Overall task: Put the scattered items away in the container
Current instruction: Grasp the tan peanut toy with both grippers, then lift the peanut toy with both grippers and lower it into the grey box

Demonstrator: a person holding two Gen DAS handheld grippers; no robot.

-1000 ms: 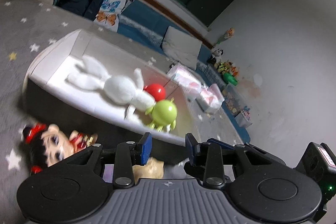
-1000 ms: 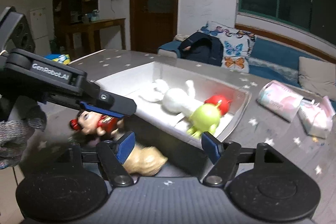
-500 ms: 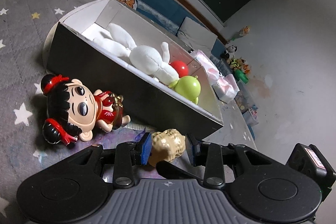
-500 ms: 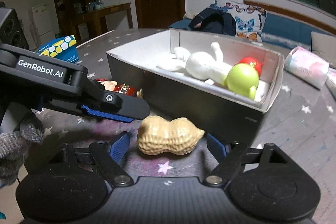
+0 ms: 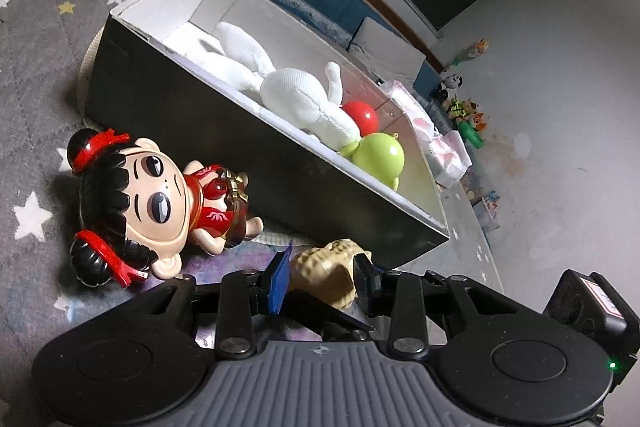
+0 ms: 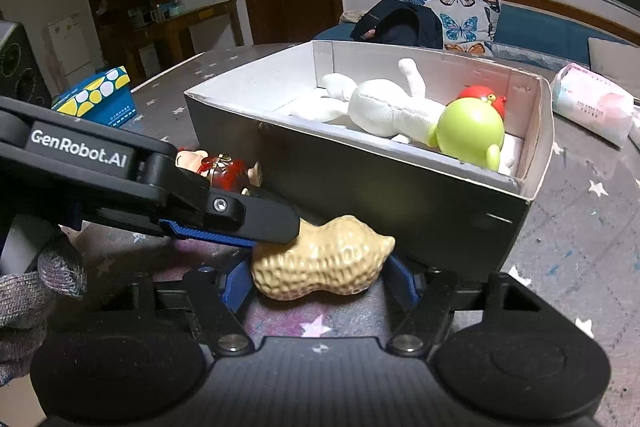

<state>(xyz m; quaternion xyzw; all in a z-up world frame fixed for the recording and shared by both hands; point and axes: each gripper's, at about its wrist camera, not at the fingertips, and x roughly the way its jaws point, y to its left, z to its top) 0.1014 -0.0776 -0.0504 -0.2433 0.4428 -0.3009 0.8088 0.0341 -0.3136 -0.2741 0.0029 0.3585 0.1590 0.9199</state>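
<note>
the right claw (image 6: 320,277) lies low and level over the tabletop (image 6: 580,267), its two blue pads straddling the peanut toy (image 6: 324,265) lengthwise; the jaws are spread wide, close against the peanut's ends, and whether they actually press it cannot be told. the left claw (image 5: 322,277) comes in from the side, tilted, its fingers partly parted across the same peanut toy (image 5: 326,275); in the right wrist view its upper finger (image 6: 248,217) lies over the peanut's left end. whether that claw grips it cannot be told either. a grey-gloved hand (image 6: 36,287) shows behind the left claw.

the peanut rests on the star-patterned grey tabletop, just in front of the dark outer wall of the cardboard box (image 6: 400,195), not inside it. the box holds a white plush rabbit (image 6: 384,111), a green round toy (image 6: 470,131) and a red ball toy (image 6: 480,97). a doll in a red dress (image 5: 144,195) lies on its back left of the peanut, beside the box. a blue and yellow carton (image 6: 98,97) and a tissue pack (image 6: 588,107) sit further off.

against half a second ago, both claws have moved in closer: the peanut now sits between the right pads, and the left finger has come down onto it.
</note>
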